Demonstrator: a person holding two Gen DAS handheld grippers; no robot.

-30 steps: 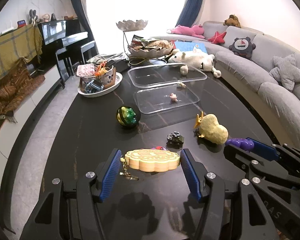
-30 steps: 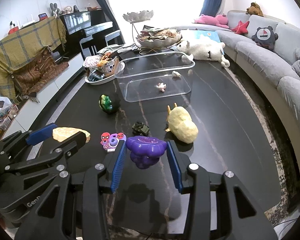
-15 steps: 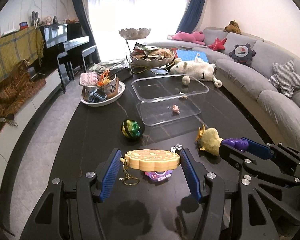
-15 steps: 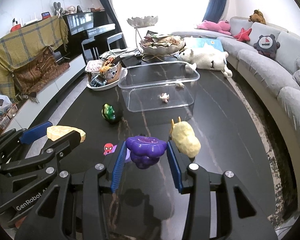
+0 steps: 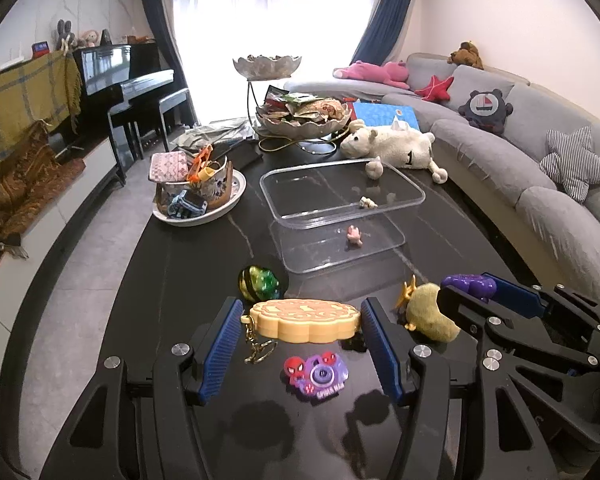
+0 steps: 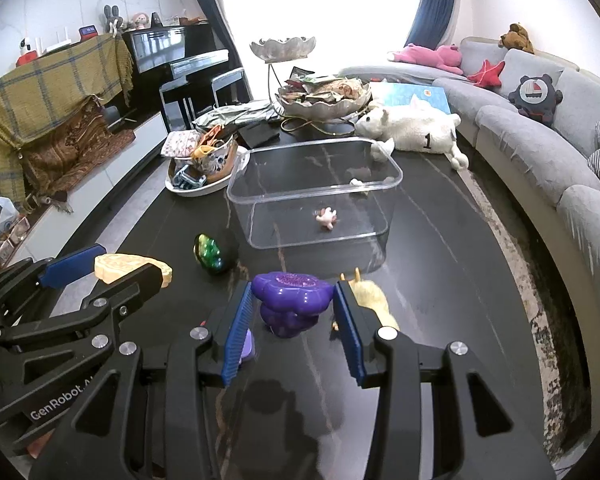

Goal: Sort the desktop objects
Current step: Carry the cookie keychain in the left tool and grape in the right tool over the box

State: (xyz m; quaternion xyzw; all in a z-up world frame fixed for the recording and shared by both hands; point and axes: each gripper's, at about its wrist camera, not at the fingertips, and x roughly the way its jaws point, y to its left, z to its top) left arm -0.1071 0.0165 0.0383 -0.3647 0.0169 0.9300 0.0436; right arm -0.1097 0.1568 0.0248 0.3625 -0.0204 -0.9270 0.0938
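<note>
The left tool [image 5: 300,322] grips the mooncake keyring [image 5: 304,319]; the right tool [image 6: 294,306] grips the purple toy [image 6: 290,300]. Keep both level and carry them clear over the near wall of the clear bin [image 6: 316,236] mid-counter before letting go.

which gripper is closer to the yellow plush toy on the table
Right. The right gripper, shut on the purple toy, has the yellow plush toy just behind its right finger. The left gripper, gripping the mooncake keychain, sits farther to its left.

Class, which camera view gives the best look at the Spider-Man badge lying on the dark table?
The left wrist view: the Spider-Man badge lies whole on the table, below the held mooncake keychain. The right wrist view shows only a purple sliver behind that gripper's blue finger pad.
</note>
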